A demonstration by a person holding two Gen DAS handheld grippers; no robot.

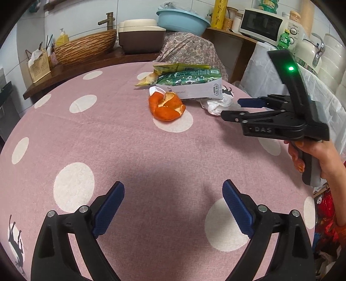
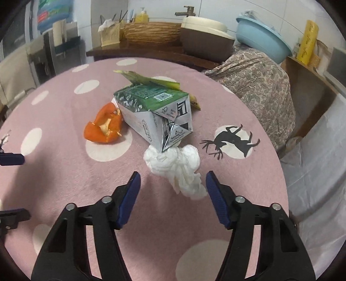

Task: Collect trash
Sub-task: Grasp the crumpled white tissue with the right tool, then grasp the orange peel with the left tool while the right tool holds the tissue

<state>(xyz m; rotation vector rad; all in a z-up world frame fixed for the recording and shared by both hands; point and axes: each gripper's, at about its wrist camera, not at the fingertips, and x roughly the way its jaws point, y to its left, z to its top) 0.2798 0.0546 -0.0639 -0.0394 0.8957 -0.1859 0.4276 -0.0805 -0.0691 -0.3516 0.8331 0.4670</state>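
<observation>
A small pile of trash lies on the round table with the pink dotted cloth. It holds an orange peel, a flattened green and white milk carton, a yellow-green snack wrapper behind it, and a crumpled white tissue. My right gripper is open, with the tissue's near end lying between its fingertips, close to the right pad. My left gripper is open and empty, well short of the peel. One of its pads shows at the right wrist view's left edge.
A chair draped in paisley cloth stands at the table's far side. Behind it a counter carries a wicker basket, a brown and cream box and a blue basin. A white-covered surface with a microwave flanks the right.
</observation>
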